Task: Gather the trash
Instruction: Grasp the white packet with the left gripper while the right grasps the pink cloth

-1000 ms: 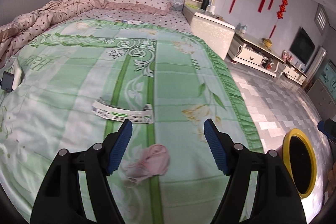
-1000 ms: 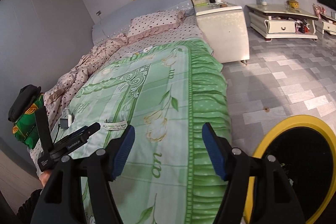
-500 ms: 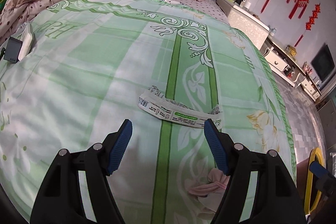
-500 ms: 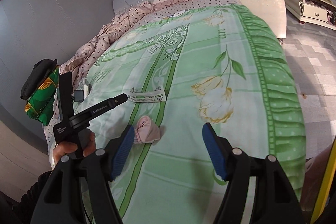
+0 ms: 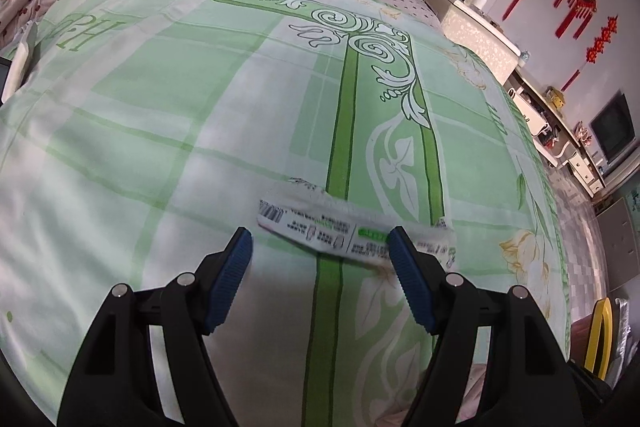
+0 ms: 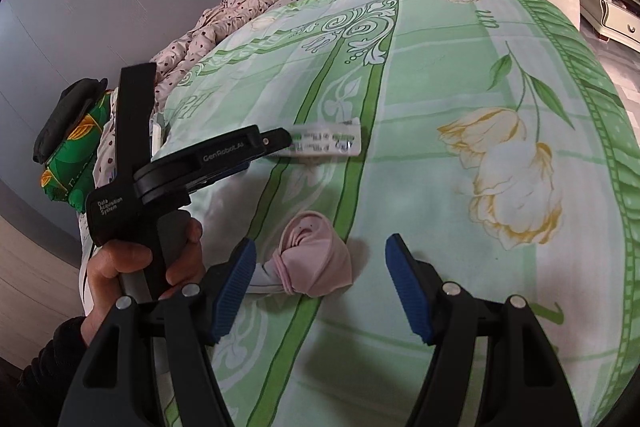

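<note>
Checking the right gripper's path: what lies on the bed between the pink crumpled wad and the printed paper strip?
Only bare green bedspread lies between the pink wad and the paper strip, as the right wrist view shows.

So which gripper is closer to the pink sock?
Right. The right gripper hangs open just above the pink sock; the left gripper is farther up the bed, at the paper wrapper.
</note>
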The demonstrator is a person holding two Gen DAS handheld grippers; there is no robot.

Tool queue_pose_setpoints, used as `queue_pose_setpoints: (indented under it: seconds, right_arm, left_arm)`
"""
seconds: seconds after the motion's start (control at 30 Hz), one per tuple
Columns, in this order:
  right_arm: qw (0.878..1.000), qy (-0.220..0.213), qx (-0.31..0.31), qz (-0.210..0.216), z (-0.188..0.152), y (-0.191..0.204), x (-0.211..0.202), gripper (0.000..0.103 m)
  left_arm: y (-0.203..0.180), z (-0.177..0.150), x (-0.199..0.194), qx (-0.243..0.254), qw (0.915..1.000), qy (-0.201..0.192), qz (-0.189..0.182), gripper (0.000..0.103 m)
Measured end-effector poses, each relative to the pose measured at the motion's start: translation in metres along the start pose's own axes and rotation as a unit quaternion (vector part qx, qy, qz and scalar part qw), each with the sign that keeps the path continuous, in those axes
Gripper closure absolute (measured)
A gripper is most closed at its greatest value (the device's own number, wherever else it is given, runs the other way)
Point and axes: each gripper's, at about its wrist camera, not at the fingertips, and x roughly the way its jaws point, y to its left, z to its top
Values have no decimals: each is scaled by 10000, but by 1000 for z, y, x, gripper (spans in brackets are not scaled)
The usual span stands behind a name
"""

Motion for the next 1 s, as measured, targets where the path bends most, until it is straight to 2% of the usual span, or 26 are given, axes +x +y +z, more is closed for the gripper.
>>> queue_pose_setpoints:
  seconds: [0.2, 0.27, 0.43, 0.47, 0.53, 0.63, 0.77, 0.93, 1.0]
  right_arm:
    - [9997, 221, -82, -98, 1, 2, 29, 40]
    - [9996, 239, -100, -102, 1, 2, 35, 42]
    - [9995, 274, -130, -27, 3, 4, 39, 60]
    - [9995, 269, -161, -54, 3, 5, 40, 61]
    - [9995, 263, -193, -58, 2, 6, 40, 65]
    - [9996, 259, -87, 7, 2, 2, 39, 70]
    - [9997, 242, -9, 80, 2, 0, 34, 72]
    - [9991, 257, 203, 269, -1, -8, 19, 72]
    - [9987, 253, 243, 363, -3, -11, 11, 72]
  left_arm:
    - [-9, 0, 16, 301, 9995, -5, 40, 36]
    - [-12, 2, 20, 347, 9994, 3, 80, 41]
    - [-17, 11, 29, 408, 9988, -3, 280, 68]
    - [-17, 11, 30, 421, 9985, -17, 341, 70]
    - [-17, 11, 31, 436, 9982, -54, 407, 89]
    - [-11, 13, 31, 312, 9991, -62, 289, 102]
    - [-10, 12, 25, 347, 9989, -139, 269, 103]
    - [-15, 6, 5, 784, 9963, -277, 193, 103]
    - [-16, 5, -1, 978, 9950, -220, -31, 103]
